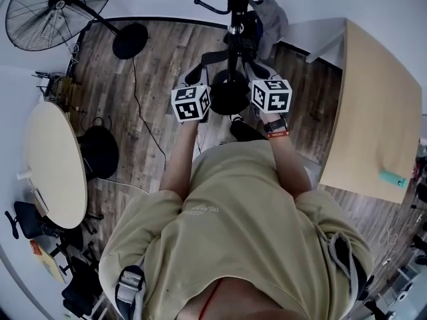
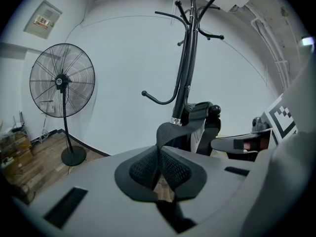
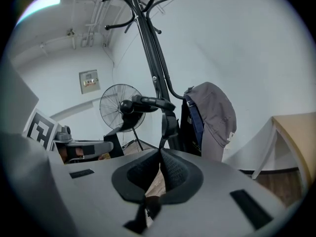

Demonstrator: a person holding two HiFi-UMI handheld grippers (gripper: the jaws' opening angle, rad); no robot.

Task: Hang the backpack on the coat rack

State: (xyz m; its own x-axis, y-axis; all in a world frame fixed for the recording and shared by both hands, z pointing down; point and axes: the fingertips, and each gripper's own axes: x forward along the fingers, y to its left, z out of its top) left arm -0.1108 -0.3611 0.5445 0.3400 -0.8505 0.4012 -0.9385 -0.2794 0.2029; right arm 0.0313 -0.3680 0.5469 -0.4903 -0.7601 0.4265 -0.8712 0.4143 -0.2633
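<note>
The black coat rack (image 1: 235, 5) stands straight ahead of me, its pole (image 2: 186, 68) topped by curved hooks. A black and grey backpack (image 1: 263, 20) is up against the pole, on its right side (image 3: 212, 117). My left gripper (image 1: 195, 79) is shut on one black shoulder strap (image 2: 173, 130) that rises from the jaws to the pack. My right gripper (image 1: 263, 75) is shut on the other strap (image 3: 168, 125). In the gripper views the jaws (image 2: 160, 154) (image 3: 160, 157) are pressed together on the webbing. Whether the pack rests on a hook I cannot tell.
The rack's round base (image 1: 229, 92) sits on the wood floor between my hands. A standing fan (image 1: 60, 9) is at the left, with a cable (image 1: 143, 112) across the floor. A round table (image 1: 57, 162) stands at left, a beige tabletop (image 1: 373, 112) at right.
</note>
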